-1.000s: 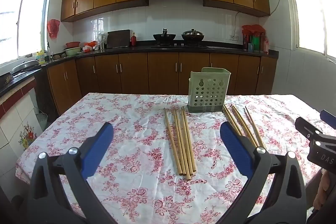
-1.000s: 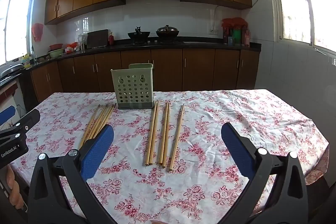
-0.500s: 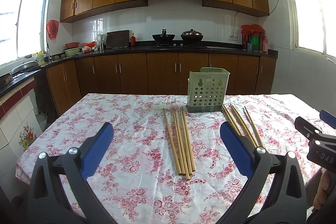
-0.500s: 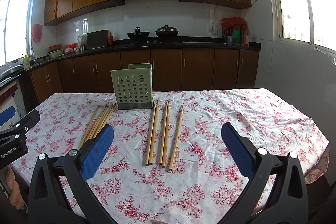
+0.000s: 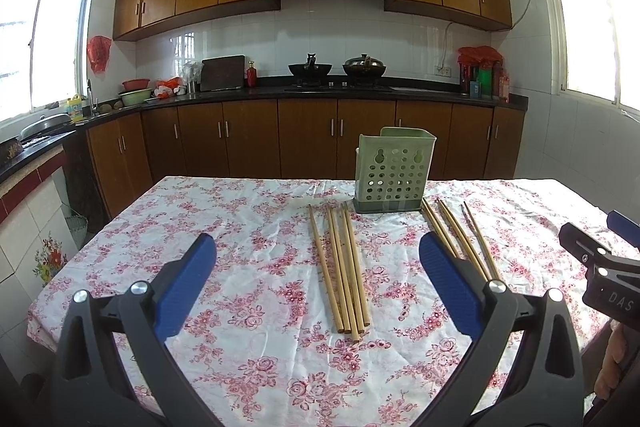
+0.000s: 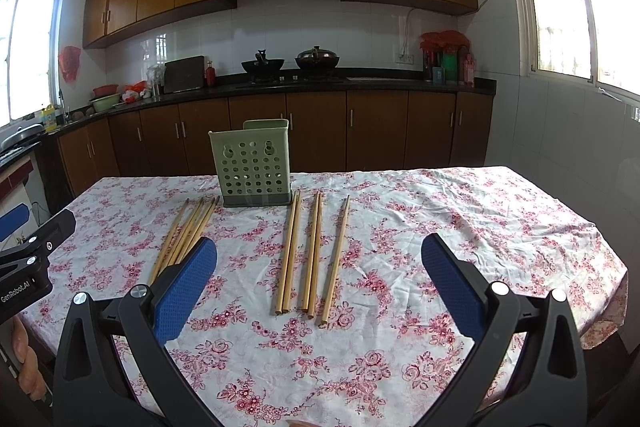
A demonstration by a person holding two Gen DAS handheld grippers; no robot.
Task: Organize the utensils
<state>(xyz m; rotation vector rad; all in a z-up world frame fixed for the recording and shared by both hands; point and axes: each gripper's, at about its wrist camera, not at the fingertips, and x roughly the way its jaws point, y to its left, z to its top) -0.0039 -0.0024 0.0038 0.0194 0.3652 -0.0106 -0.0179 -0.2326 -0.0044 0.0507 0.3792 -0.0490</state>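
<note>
A pale green perforated utensil holder [image 5: 393,175] [image 6: 254,169] stands upright at the far middle of the table. Two groups of wooden chopsticks lie in front of it, one on each side. The left group [image 5: 344,267] [image 6: 186,233] lies ahead of my left gripper [image 5: 318,277], which is open and empty above the near table. The right group [image 6: 310,251] [image 5: 460,235] lies ahead of my right gripper [image 6: 318,277], also open and empty. Each gripper shows at the edge of the other's view.
The table wears a white cloth with red flowers [image 5: 248,223] [image 6: 460,211]. Behind it run brown cabinets and a dark counter [image 5: 320,93] with pots and bottles. The table's right edge [image 6: 612,267] drops off near the tiled wall.
Both views shifted very slightly; the holder and chopsticks sit a touch further left in the left wrist view. Both grippers stay open.
</note>
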